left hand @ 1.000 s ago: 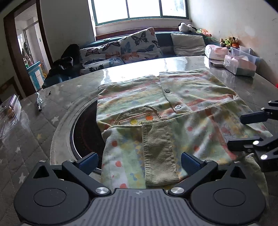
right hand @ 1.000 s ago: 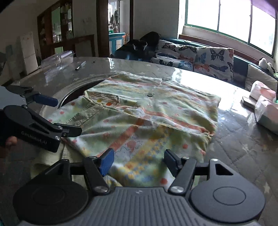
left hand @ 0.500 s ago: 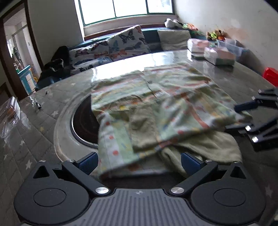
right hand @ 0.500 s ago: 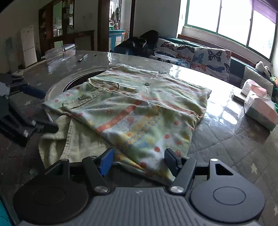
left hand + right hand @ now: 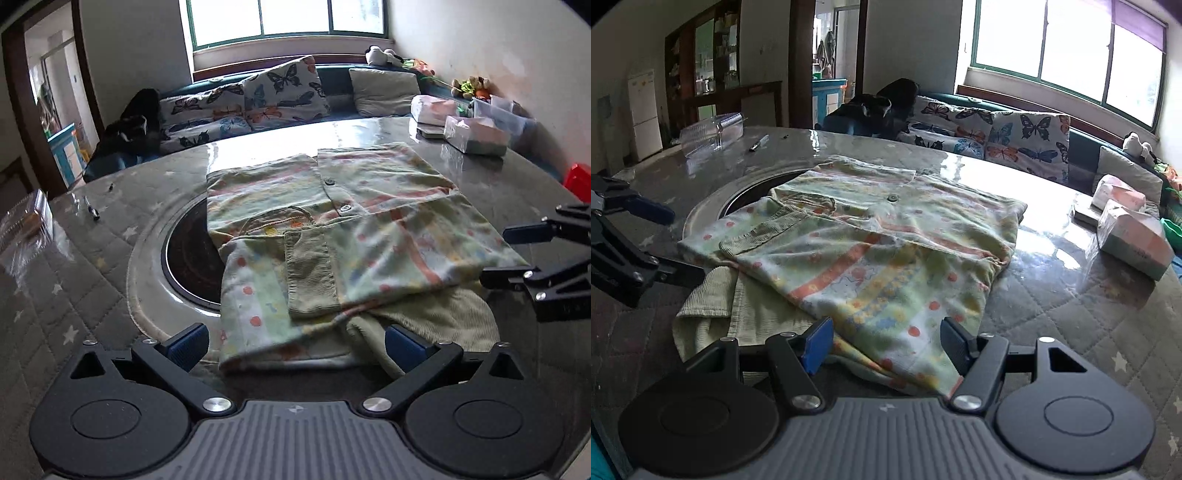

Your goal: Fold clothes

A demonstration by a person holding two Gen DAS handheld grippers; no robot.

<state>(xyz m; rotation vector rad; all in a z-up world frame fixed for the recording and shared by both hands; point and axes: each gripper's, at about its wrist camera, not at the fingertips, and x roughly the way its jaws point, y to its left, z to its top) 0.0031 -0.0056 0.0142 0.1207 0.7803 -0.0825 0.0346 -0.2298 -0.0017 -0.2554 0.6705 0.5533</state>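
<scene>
**A:** Since a second ago, we have pulled both grippers back from the pale green patterned children's shirt (image 5: pixel 332 236) with orange dots and stripes. Before, our left gripper (image 5: pixel 293 341) hung over the ribbed corduroy cuff; now the whole garment lies ahead of it, and more of the near hem shows.

**B:** Where does the shirt lie now?

**A:** It lies flat on the round grey quilted table (image 5: pixel 74 288), partly covering the dark circular inset (image 5: pixel 188 262) in the middle. Both sleeves are folded in across the front. A plain ribbed olive flap (image 5: pixel 713 299) pokes out from under the near edge, crumpled.

**B:** And what are the grippers doing?

**A:** Our left gripper's blue-padded fingers stand wide apart, holding nothing, just short of the near hem. Our right gripper (image 5: pixel 886 347) is likewise spread and empty, with the hem's corner lying between its fingers but not pinched.

**B:** What does this mean for the folding?

**A:** We judge the sleeve folds are done and released. The next step is likely to take the near hem and fold it up toward the collar. The loose olive flap may need tucking first, or it could bunch inside the fold.

**B:** Anything nearby?

**A:** Two wrapped tissue packs (image 5: pixel 472 134) sit well apart at the far right.
</scene>
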